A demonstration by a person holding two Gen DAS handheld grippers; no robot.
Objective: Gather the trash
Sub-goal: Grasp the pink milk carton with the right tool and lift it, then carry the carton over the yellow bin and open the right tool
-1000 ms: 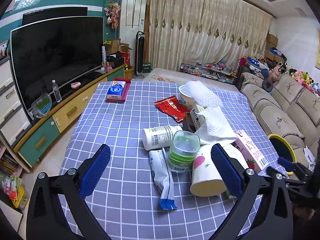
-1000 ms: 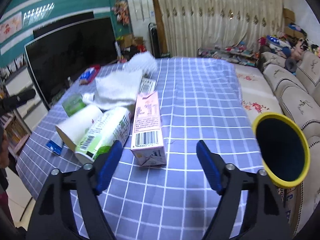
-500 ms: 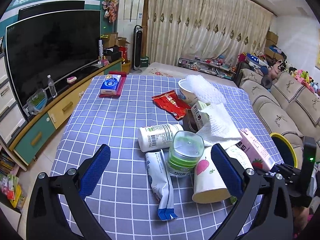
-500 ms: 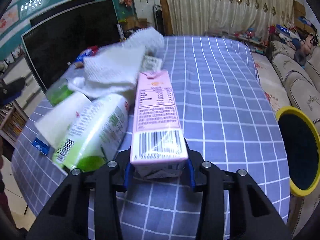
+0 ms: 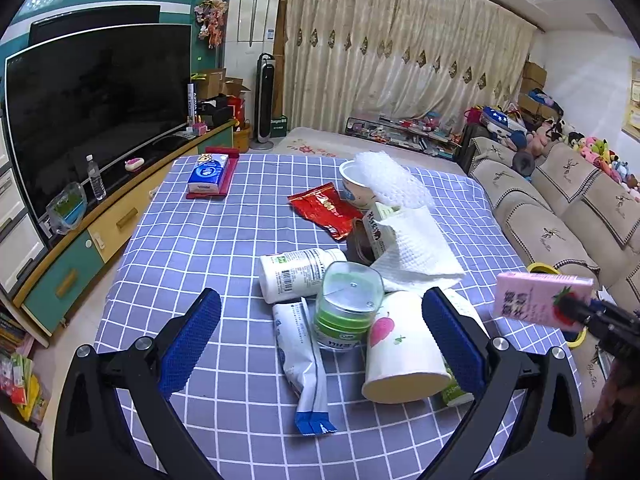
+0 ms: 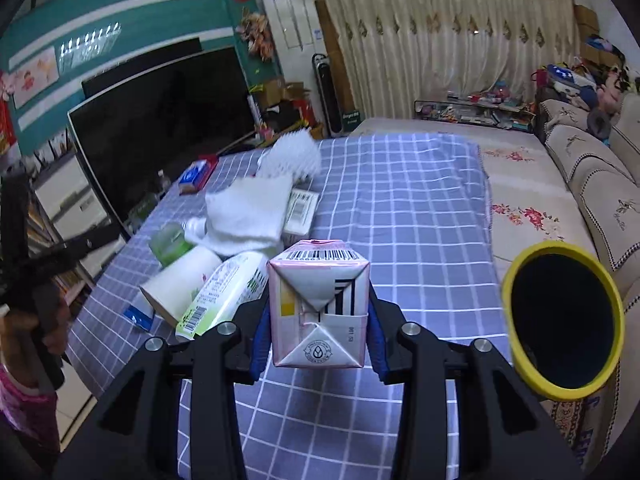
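the trash heap is crowding the near middle of the desk [image 5: 192,240]: a paper cup [image 5: 400,344], a green-lidded jar [image 5: 348,304], a white bottle [image 5: 296,274] and a flat pouch [image 5: 306,364] are lying touching or just beside each other. open checked cloth is stretching left of them and along the far right side [image 6: 420,208].

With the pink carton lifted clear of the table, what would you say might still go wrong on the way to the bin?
1. The right tongs pinch only the pink carton at its base end, so it could pivot or slip during the swing.
2. The yellow-rimmed bin has a narrow mouth beside the table edge; a long carton may catch the rim and drop to the floor.
3. Any leftover liquid might drip on the checked tablecloth.
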